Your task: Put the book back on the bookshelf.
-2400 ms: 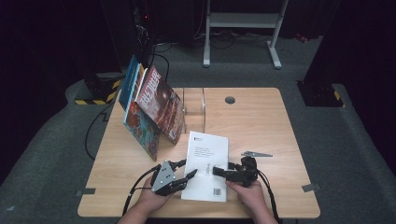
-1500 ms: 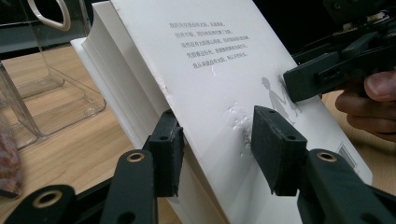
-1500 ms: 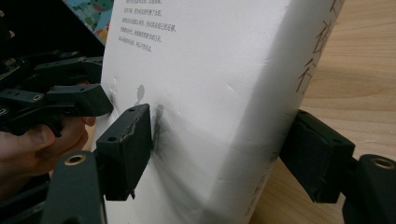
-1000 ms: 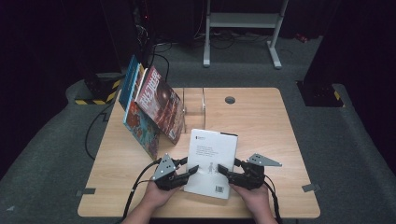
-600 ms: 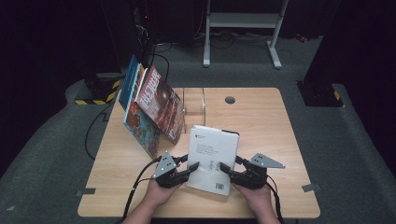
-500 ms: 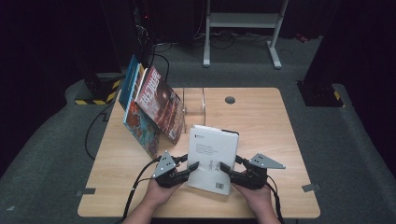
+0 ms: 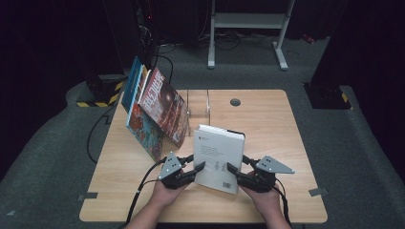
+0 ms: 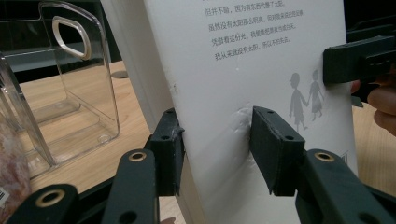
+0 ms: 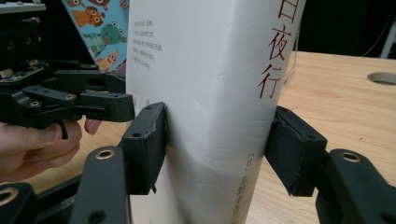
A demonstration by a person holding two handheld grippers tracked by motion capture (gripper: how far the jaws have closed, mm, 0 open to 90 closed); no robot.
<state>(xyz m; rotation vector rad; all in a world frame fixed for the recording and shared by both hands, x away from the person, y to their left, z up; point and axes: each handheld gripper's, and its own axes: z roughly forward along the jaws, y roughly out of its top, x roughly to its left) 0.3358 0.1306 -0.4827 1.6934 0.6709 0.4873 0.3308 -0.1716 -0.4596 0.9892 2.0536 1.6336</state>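
Note:
A thick white book with printed text and two small grey figures on its cover stands tilted up off the wooden table. My left gripper is shut on its left edge; in the left gripper view the jaws pinch the white book on both faces. My right gripper is shut on the spine side; in the right gripper view the white book shows red characters down its spine between the jaws. A hand holds each gripper.
Several colourful books lean against a clear plastic book stand at the table's left. The clear stand also lies behind the book in the left gripper view. A round cable hole sits at the far middle.
The white book lay flat on the table with the grippers at its lower edge; both grippers have since shut on its sides and raised its far end upright.

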